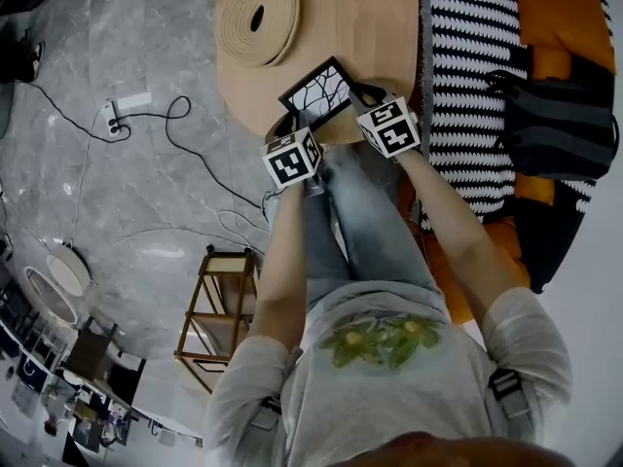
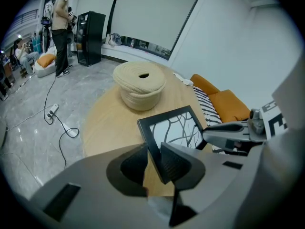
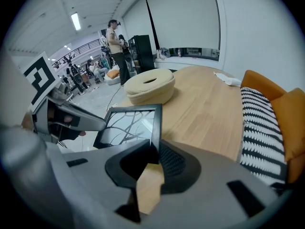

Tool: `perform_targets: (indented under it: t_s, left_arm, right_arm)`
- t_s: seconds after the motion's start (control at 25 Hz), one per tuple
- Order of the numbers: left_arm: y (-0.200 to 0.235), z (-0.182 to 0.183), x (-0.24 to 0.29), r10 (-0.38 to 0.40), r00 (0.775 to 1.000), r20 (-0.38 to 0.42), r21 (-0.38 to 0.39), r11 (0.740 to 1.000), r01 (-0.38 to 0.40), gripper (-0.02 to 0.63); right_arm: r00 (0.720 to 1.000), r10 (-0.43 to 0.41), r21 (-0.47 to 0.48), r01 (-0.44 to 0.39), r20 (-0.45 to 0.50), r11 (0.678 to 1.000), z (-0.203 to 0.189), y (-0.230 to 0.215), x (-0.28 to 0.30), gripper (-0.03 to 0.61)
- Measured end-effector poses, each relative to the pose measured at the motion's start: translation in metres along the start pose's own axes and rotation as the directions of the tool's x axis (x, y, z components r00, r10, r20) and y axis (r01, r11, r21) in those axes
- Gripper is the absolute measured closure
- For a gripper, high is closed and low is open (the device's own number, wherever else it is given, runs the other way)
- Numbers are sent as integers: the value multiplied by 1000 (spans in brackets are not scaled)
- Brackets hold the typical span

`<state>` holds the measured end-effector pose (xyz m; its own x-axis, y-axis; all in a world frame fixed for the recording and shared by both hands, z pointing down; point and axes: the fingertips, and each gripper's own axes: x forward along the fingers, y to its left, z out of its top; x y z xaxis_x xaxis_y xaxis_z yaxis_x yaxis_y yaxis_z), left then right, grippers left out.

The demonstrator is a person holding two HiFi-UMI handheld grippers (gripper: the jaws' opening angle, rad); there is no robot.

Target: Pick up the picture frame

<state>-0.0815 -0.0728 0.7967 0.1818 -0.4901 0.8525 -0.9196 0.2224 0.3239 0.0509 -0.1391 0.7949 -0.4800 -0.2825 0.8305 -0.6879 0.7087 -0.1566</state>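
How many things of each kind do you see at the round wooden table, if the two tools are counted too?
picture frame, black, held by both tools: 1
woven basket, beige, with a hole in its top: 1
white crumpled piece, cloth or paper: 1
tools, the left tool and the right tool: 2
Total: 5

I read this as a staged living-room corner inside a big open hall. A round light-wood bench (image 1: pixel 370 27) and an orange sofa (image 1: pixel 560 17) with a black-and-white striped throw (image 1: pixel 467 66) stand on a grey marble-look floor (image 1: pixel 117 202) strewn with black cables (image 1: pixel 195 154). Beyond, a standing person (image 3: pixel 114 42) waits under a ceiling strip light (image 3: pixel 75 21).
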Motion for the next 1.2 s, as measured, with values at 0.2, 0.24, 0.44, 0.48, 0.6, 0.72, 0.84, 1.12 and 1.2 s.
perform_targets:
  t_s: [0.2, 0.24, 0.44, 0.48, 0.6, 0.72, 0.84, 1.12, 1.2]
  left_arm:
    - [-11, 12, -25, -7, 1000, -5, -1, 1000, 7, 514]
    - [-14, 15, -31, -9, 1000, -7, -2, 1000, 9, 514]
    - [-28, 28, -59, -20, 1000, -12, 0, 1000, 20, 514]
    - [-30, 31, -63, -22, 1000, -10, 3, 1000, 22, 514]
    - [-33, 41, -74, -27, 1000, -2, 11, 1000, 27, 515]
    - [-38, 48, -81, -35, 999, 0, 14, 999, 35, 517]
    - [-45, 55, -87, -48, 999, 6, 19, 999, 48, 517]
    - [-57, 64, -100, -82, 997, 14, 28, 996, 81, 520]
    - [-61, 66, -105, -83, 996, 19, 40, 996, 82, 520]
  right_arm:
    - [1000, -8, 2, 8, -10, 1000, 14, 4, -28, 512]
    - [1000, -9, 3, 9, -12, 1000, 18, 5, -34, 512]
    - [1000, -12, 0, 12, -6, 1000, 36, 8, -66, 512]
    - [1000, -14, 1, 14, -3, 1000, 39, 9, -71, 512]
    - [1000, -28, 12, 27, 13, 1000, 47, 11, -83, 512]
    - [999, -43, 25, 43, 23, 999, 53, 11, -93, 512]
    - [998, -57, 41, 55, 36, 998, 58, 9, -103, 512]
    - [996, -87, 66, 85, 35, 994, 63, 6, -121, 512]
    - [995, -90, 70, 87, 46, 994, 66, 6, -128, 512]
